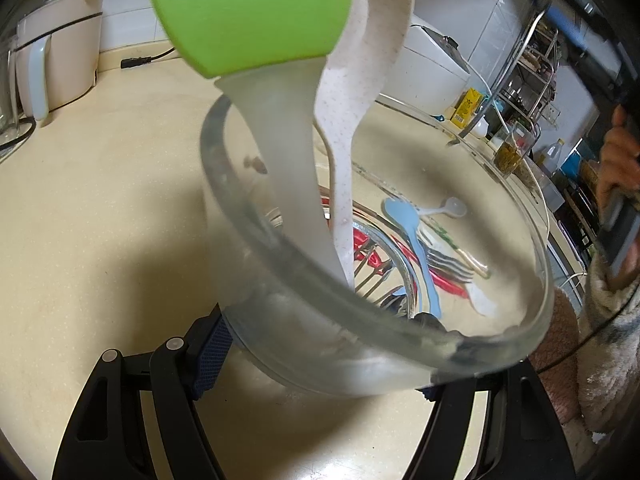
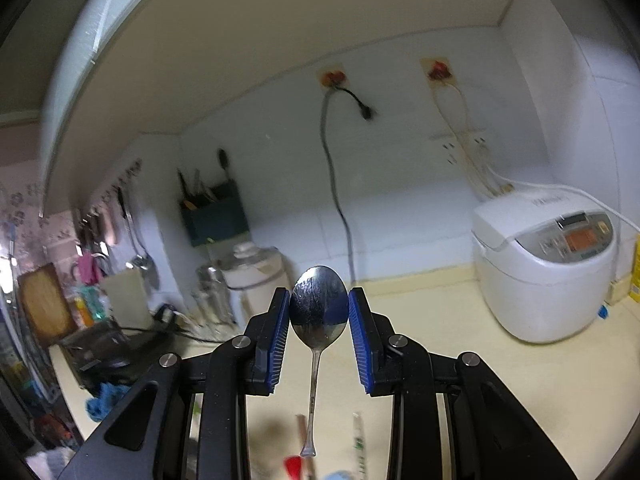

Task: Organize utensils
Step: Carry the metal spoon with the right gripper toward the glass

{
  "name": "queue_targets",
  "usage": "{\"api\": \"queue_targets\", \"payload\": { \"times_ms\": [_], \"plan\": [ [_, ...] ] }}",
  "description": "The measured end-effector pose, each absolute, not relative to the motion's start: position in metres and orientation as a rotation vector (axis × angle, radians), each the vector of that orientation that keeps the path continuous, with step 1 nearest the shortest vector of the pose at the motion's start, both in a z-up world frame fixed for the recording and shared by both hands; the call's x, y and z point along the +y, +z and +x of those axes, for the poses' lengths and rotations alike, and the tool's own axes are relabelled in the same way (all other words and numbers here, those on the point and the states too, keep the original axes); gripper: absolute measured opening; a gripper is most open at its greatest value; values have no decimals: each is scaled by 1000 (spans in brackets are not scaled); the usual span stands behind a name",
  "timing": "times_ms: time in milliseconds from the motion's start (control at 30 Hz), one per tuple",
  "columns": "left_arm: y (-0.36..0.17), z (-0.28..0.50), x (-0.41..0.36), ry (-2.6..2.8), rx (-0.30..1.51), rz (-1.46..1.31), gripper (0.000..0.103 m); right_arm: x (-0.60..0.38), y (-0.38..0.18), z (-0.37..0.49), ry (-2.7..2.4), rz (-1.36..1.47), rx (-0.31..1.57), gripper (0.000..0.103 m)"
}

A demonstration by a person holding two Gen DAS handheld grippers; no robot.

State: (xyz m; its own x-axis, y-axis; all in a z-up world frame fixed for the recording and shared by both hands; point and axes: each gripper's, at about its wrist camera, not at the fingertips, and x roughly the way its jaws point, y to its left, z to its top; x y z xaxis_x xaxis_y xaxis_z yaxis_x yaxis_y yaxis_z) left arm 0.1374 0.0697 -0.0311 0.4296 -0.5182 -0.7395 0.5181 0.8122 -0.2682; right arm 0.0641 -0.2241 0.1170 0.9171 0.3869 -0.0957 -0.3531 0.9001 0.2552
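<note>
L wrist cam: angled down at the table (image 1: pixel 100 208), very close to a clear glass container (image 1: pixel 360 340) filling most of the view. R wrist cam: faces level toward the back wall (image 2: pixel 400 200), spoon (image 2: pixel 319 308) close in front of the lens. Shared: white rice cooker (image 1: pixel 432 64) (image 2: pixel 548 276) w/ table around it.

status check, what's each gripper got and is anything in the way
Left gripper clamped on clear cup with green spatula and speckled spoon inside. Right gripper pinching metal spoon by its bowl, handle hanging. Nothing blocking.
</note>
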Motion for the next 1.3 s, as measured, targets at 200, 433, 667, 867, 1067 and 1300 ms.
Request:
{"api": "queue_targets", "payload": {
  "times_ms": [200, 433, 667, 867, 1067, 1300],
  "plan": [
    [-31, 138, 72, -648, 923, -1, 77, -202, 151, 56, 490, 248, 86, 30],
    [-31, 138, 72, -648, 923, -1, 77, -179, 159, 65, 639, 311, 87, 30],
    [-31, 138, 72, -648, 923, -2, 77, -158, 126, 78, 683, 288, 185, 30],
    [-31, 138, 72, -648, 923, -2, 77, -147, 107, 84, 711, 267, 243, 30],
    [-31, 138, 72, -648, 923, -2, 77, -136, 105, 78, 707, 158, 248, 30],
    [-31, 138, 72, -646, 922, 1, 77, -113, 93, 75, 776, 58, 304, 30]
  ]
}}
